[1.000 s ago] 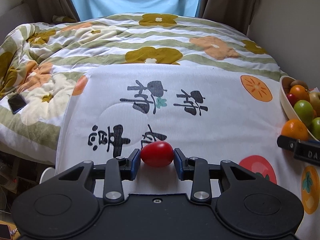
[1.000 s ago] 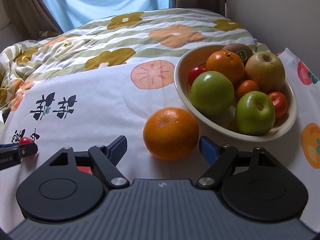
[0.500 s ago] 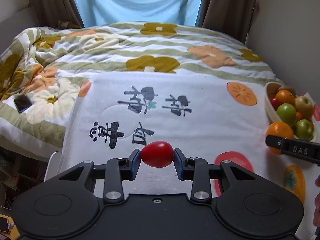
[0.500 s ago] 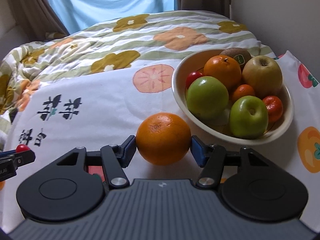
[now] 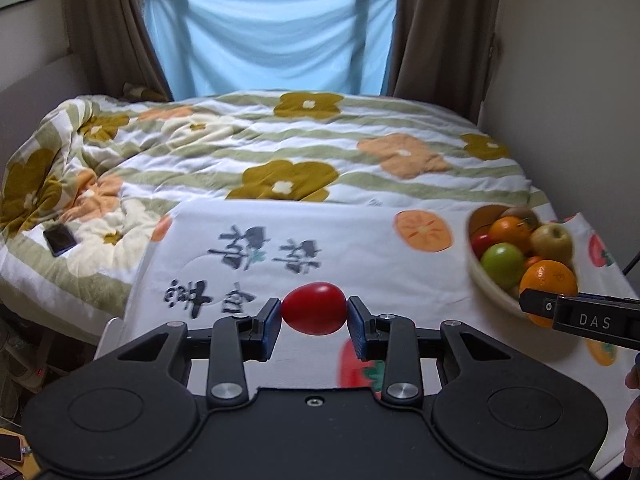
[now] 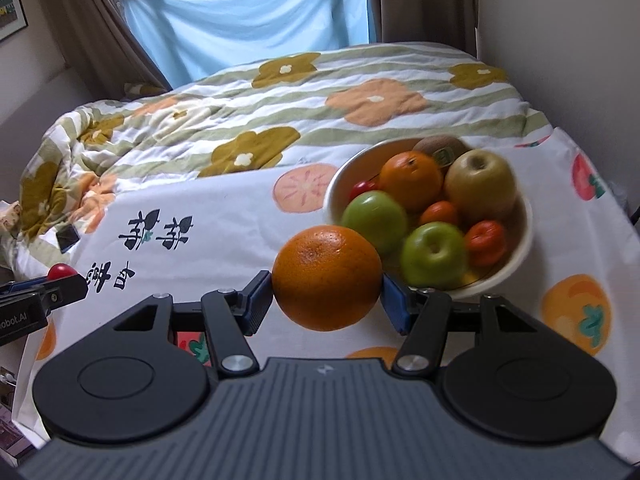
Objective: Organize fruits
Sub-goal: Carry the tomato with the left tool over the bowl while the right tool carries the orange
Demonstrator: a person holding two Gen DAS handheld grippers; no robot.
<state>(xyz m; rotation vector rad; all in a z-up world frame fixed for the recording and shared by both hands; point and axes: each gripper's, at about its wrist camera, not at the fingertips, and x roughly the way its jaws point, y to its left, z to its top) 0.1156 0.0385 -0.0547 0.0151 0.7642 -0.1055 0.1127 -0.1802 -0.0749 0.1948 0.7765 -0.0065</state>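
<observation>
My left gripper is shut on a small red tomato and holds it above the white printed cloth. My right gripper is shut on a large orange, lifted just left of and in front of the cream bowl. The bowl holds green apples, a yellow apple, oranges, a kiwi and small red fruit. In the left wrist view the bowl is at the right with the held orange in front of it. The left gripper and tomato show at the left edge of the right wrist view.
The cloth lies on a bed with a flowered quilt. A dark phone lies on the quilt at the left. A wall runs along the bed's right side; curtains and a window are at the far end.
My right gripper closed on the orange and lifted it off the cloth. My left gripper rose with the tomato, so both views now look from higher up.
</observation>
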